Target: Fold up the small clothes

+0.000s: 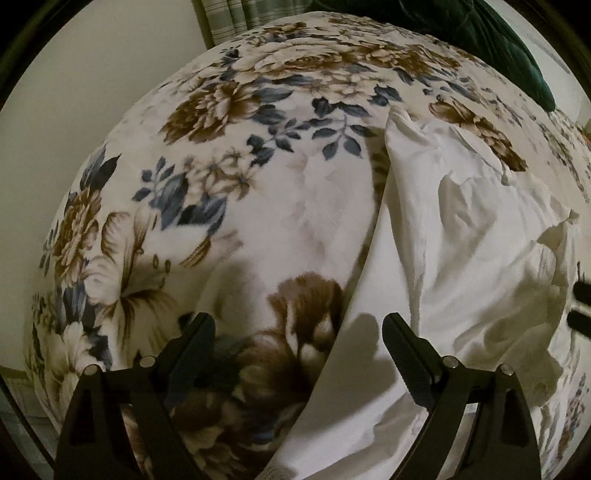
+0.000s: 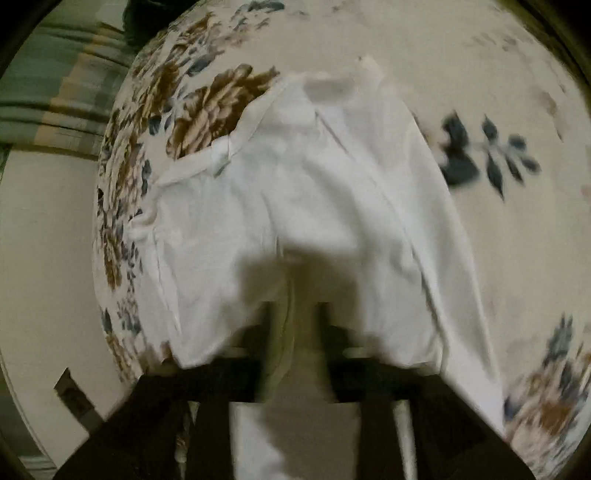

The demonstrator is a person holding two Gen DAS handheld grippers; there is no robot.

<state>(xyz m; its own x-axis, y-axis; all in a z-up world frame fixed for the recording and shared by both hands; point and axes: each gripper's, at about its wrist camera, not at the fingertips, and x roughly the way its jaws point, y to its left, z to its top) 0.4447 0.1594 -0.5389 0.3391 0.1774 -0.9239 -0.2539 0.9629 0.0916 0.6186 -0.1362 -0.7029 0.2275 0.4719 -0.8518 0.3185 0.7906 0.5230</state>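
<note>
One white garment [image 1: 461, 236] lengthwise away from left gripper [image 1: 297, 332], fingers [image 1: 192, 343] apart

Floral blanket [image 1: 303, 206] lies open left of garment [image 1: 461, 240]

I count one white garment [image 1: 461, 236], one floral blanket [image 1: 236, 155] under it, one dark green cushion [image 1: 480, 33], and my two grippers.

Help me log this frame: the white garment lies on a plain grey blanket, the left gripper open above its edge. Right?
Not quite: the blanket is floral, with brown flowers and blue leaves, not plain grey, as the left wrist view shows. The white garment does lie on it, with the left gripper open above its edge.
</note>
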